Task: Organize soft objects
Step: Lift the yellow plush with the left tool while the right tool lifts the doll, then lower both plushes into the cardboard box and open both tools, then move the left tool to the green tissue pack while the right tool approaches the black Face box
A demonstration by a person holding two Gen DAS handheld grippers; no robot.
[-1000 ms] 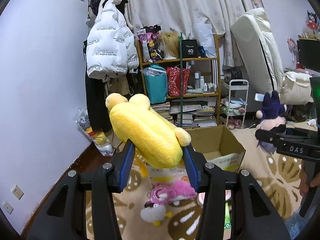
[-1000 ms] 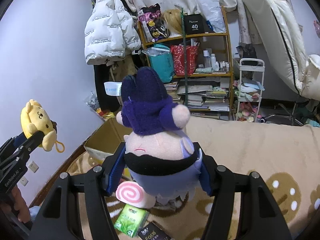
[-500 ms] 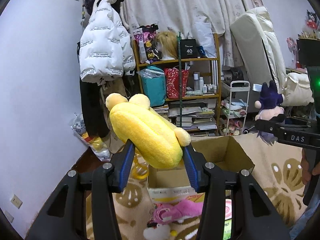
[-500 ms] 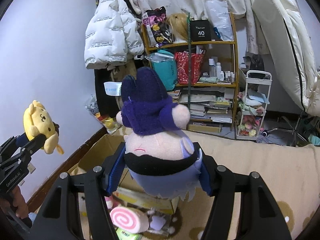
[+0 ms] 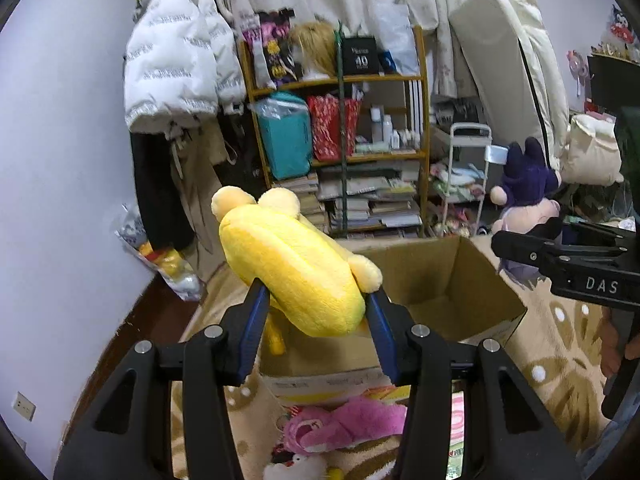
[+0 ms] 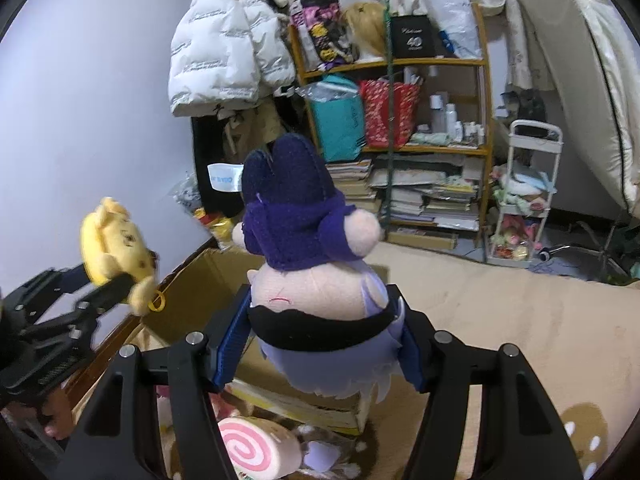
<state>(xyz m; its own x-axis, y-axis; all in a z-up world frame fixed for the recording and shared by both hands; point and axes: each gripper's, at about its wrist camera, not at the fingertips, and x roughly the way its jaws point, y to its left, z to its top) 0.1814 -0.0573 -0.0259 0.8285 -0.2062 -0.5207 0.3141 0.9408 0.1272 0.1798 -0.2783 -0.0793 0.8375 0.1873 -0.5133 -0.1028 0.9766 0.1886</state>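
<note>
- A yellow plush dog (image 5: 292,276) is clamped between the blue-padded fingers of the left gripper (image 5: 318,320). It is held in the air above the open cardboard box (image 5: 452,280), over the box's near left part, with its round ears pointing away from the camera.
- A purple-hooded plush doll (image 6: 316,276) is clamped at its waist between the fingers of the right gripper (image 6: 320,344). It is also in the air, above the box's near edge in the right wrist view, with its back to that camera (the face is not visible).
- Each gripper shows in the other's view: the right one sits to the right of the box, the left one to its left.
- The box stands open on a beige carpet (image 6: 520,320) with brown patterns; its inside looks bare where it can be seen.
- In front of the box, on the carpet, lie a pink plush (image 5: 348,424) and a pink swirl roll cushion (image 6: 256,448), both close to the box's front wall.
- Behind the box stands a wooden shelf unit (image 5: 422,120) crowded with books, bags and bottles.
- Left of the shelf, beyond the box, a white puffer jacket (image 5: 176,64) hangs against the wall.
- Right of the shelf, beyond the box, are a small white cart (image 6: 520,200) and a cream mattress (image 5: 508,72) leaning upright.
</note>
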